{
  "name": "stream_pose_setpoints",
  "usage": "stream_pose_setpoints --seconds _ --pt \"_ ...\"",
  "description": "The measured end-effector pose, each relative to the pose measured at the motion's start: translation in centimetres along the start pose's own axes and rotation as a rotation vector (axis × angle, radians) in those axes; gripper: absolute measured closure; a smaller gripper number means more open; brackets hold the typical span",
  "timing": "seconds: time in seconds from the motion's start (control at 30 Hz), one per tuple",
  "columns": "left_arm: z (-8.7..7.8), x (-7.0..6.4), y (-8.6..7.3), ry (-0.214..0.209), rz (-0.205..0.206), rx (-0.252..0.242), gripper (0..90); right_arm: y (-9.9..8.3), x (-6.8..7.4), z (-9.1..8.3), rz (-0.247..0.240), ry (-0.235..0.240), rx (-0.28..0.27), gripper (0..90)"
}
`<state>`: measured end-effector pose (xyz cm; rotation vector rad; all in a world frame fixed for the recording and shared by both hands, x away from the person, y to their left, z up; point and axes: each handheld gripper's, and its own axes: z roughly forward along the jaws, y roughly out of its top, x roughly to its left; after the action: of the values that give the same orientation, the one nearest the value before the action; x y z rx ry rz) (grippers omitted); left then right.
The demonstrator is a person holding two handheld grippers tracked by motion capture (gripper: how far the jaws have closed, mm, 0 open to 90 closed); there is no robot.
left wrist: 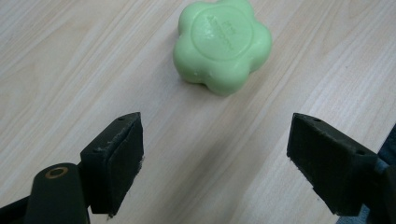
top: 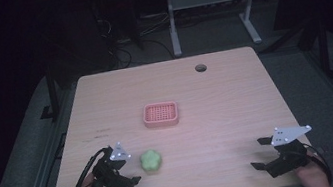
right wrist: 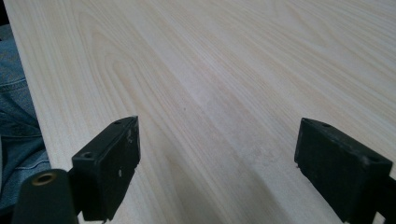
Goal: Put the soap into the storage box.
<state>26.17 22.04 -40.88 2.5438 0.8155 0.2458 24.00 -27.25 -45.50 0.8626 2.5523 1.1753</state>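
A pale green, flower-shaped bar of soap (left wrist: 222, 44), smooth and waxy with a round stamped centre, lies flat on the light wood-grain bench (top: 227, 109). The left gripper (top: 126, 167) sits just beside it, its black fingers (left wrist: 116, 158) spread wide, gripping nothing, the soap ahead of them and untouched. Further back, mid-bench, is a pink rectangular plastic tray (top: 161, 114) with a perforated grid floor; nothing sits in it. Over at the near right edge the right gripper (top: 260, 153) rests with fingers (right wrist: 109, 163) splayed apart above bare wood. Round cable hole (top: 200, 68) at the far edge. Beyond, a dim room, white desk legs (top: 172, 21), tangled cables on the floor.
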Motion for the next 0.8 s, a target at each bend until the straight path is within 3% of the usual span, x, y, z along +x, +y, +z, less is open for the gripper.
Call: stream_pose_setpoints --seconds 0.47,0.8 --pt "0.7 -0.5 2.7 -0.003 0.043 0.038 18.7 0.0 0.0 -0.1 0.005 -0.001 -0.005 13.8" --pt "1.5 -0.6 3.8 -0.009 0.045 0.065 18.6 0.0 0.0 -0.1 0.006 -0.001 -0.005 13.8"
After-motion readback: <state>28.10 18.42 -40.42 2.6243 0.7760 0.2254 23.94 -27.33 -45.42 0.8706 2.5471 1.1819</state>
